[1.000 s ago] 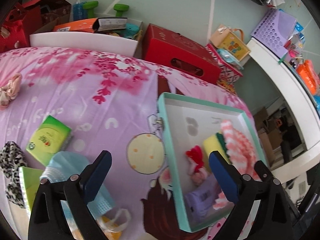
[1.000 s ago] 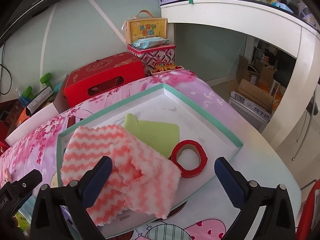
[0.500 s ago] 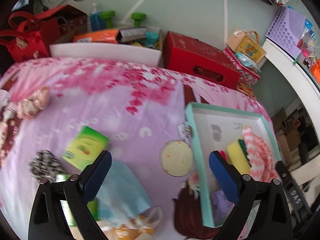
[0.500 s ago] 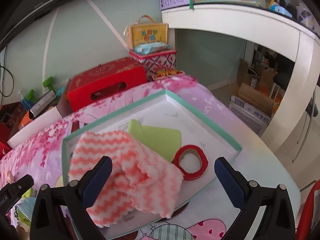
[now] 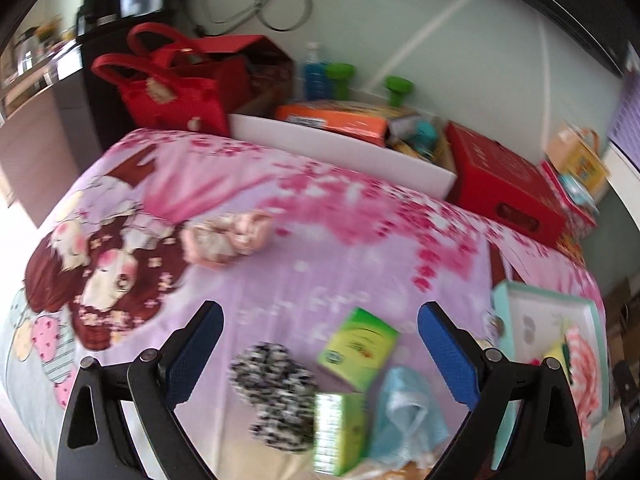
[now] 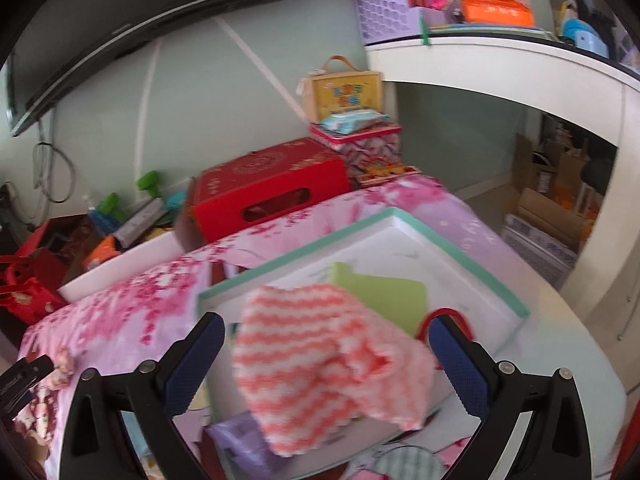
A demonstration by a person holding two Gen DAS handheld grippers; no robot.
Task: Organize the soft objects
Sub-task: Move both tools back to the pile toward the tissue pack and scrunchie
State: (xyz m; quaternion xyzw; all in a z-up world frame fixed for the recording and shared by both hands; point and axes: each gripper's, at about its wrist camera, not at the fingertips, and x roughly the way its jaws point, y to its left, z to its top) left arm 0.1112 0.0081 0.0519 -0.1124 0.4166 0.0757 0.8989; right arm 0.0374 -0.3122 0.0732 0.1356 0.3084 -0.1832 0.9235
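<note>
Left claw (image 5: pixel 320 354) apart, nothing between its blue pads, hovering over the tabletop (image 5: pixel 304 248) with its pink-and-lilac cartoon cloth. Landmark: teal-rimmed tray (image 5: pixel 538 296), at the right edge in the left view. Just left of the tray: green tissue pack (image 5: pixel 358 344). Nearer the camera from that pack, a second green pack (image 5: pixel 338 432), standing on edge, blurred. A black-and-white spotted scrunchie (image 5: pixel 276 392) touches the second pack's left side. A light blue cloth (image 5: pixel 412 416) lies between the second pack and the tray. Well left of the tray and further back, alone on the cloth: a pale pink scrunchie (image 5: pixel 226 240). Left view is motion-blurred, fine detail unclear.

Right claw (image 6: pixel 326 364) also apart, empty, hanging over the near end of the tray (image 6: pixel 460 256). Inside the tray: coral-and-white zigzag cloth (image 6: pixel 320 364), bunched, filling the near half; light green flat sponge cloth (image 6: pixel 384 296) partly under it toward the far right; red ring (image 6: pixel 448 316) at the near right, mostly hidden behind the right finger. A purple soft item (image 6: pixel 236 440) sits at the tray's near left corner; cannot tell whether it is inside or on the rim. Behind the tray, off the tabletop: red box (image 6: pixel 268 192) with a handle slot.
</note>
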